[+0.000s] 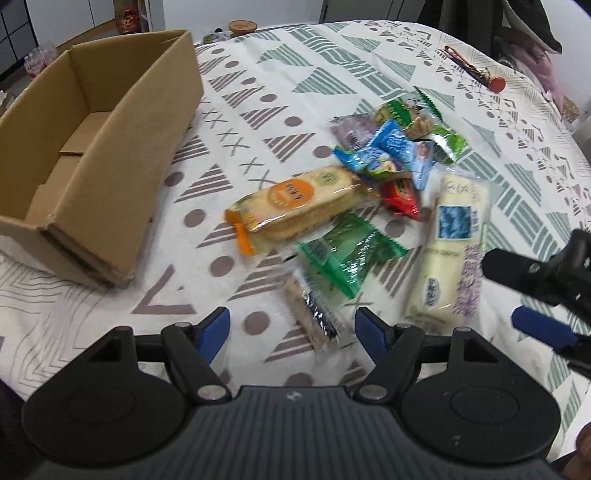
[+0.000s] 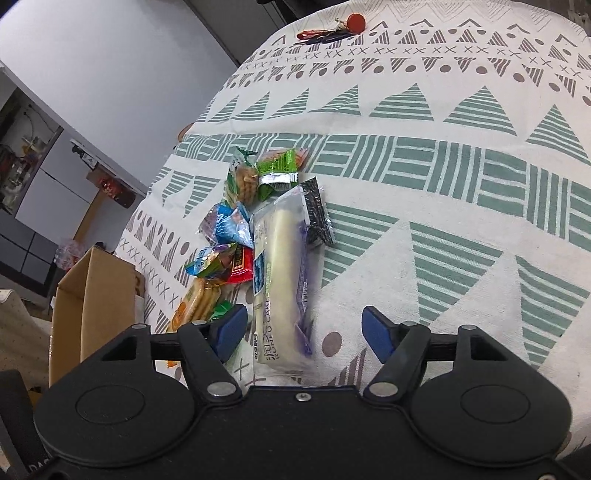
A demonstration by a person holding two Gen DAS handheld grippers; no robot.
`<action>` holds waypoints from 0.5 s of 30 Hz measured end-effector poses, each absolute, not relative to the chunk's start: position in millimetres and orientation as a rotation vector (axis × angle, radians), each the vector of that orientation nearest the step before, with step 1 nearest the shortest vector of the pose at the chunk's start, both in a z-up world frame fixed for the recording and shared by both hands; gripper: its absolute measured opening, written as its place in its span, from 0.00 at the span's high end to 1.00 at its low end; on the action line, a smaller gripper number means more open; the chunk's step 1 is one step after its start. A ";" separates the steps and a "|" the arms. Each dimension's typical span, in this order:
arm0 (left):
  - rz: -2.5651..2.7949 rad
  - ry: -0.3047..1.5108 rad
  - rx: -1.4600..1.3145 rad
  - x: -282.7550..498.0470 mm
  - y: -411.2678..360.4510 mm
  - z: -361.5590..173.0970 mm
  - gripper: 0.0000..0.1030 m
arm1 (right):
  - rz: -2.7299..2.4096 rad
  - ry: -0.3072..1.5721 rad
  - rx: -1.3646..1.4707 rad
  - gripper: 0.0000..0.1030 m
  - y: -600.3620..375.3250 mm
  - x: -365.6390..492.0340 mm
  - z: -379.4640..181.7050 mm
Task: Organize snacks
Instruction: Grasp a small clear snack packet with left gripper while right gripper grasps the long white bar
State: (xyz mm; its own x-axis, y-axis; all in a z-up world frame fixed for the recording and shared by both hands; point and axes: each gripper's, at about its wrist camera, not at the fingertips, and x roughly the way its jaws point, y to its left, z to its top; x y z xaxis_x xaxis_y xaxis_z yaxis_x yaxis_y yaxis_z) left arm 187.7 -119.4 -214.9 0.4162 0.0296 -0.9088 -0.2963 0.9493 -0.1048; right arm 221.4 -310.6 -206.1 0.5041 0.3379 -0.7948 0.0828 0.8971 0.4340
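I'm holding my left gripper point(image 1: 291, 328) wide open over a thin snack bar point(image 1: 314, 314), right gripper point(image 2: 301, 328) open w/ long white pack point(image 2: 282, 277) between fingers; snacks lying beside cardboard box point(image 1: 110, 192).

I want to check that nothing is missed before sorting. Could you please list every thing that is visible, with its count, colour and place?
cardboard box: one, brown, open and empty, left side of the table
tablecloth: one, white with green and grey shapes, covers the table
cracker pack: one, orange label, nearest the box
long white pack: one, white with purple print, right side of the pile
small snack packets: several, blue, green, red, purple, heaped mid-table
keys: one bunch with a red tag, far edge
left gripper: black, blue pads, open
right gripper: black, blue pads, open over the long white pack
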 end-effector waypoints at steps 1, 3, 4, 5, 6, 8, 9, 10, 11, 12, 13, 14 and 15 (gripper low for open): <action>0.213 1.124 -0.268 185.9 -116.7 -215.0 0.28 | 0.162 1.039 0.450 0.33 -310.4 220.8 -205.4; 0.217 1.113 -0.279 183.9 -112.0 -214.7 0.30 | 0.167 1.039 0.447 0.33 -308.9 220.0 -205.1; 0.213 1.108 -0.286 184.2 -110.4 -214.9 0.34 | 0.169 1.039 0.445 0.33 -308.3 219.7 -205.1; 0.209 1.104 -0.290 185.1 -109.6 -215.2 0.36 | 0.171 1.040 0.442 0.33 -307.4 219.3 -205.3; 0.203 1.097 -0.293 186.4 -109.4 -215.8 0.38 | 0.173 1.040 0.440 0.33 -306.5 219.0 -205.4; 0.194 1.093 -0.293 189.4 -110.6 -217.6 0.46 | 0.169 1.042 0.437 0.33 -305.2 220.1 -206.5; 0.187 1.095 -0.298 190.9 -111.1 -218.8 0.48 | 0.164 1.046 0.433 0.33 -303.8 221.6 -207.8; 0.182 1.096 -0.306 192.3 -111.4 -220.5 0.54 | 0.161 1.050 0.430 0.33 -302.4 223.2 -209.3; 0.182 1.099 -0.309 193.2 -111.7 -222.1 0.60 | 0.157 1.054 0.426 0.34 -300.8 224.8 -211.1; 0.188 1.098 -0.302 193.3 -112.0 -222.9 0.63 | 0.153 1.058 0.420 0.35 -299.3 226.6 -212.9; 0.193 1.094 -0.300 192.7 -111.3 -222.6 0.71 | 0.148 1.063 0.413 0.36 -297.9 228.3 -214.7; 0.190 1.092 -0.302 192.0 -110.1 -221.8 0.81 | 0.145 1.066 0.409 0.37 -296.8 229.6 -216.3; 0.185 1.093 -0.304 191.6 -108.7 -221.1 0.82 | 0.142 1.069 0.407 0.37 -296.3 230.7 -217.6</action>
State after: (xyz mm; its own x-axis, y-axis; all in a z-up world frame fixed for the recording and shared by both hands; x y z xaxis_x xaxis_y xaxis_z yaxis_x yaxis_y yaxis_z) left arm 191.6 -108.7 -221.1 0.4500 -0.0023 -0.8930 -0.2953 0.9434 -0.1513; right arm 230.7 -296.3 -217.6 0.4801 0.3070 -0.8217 0.0819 0.9170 0.3904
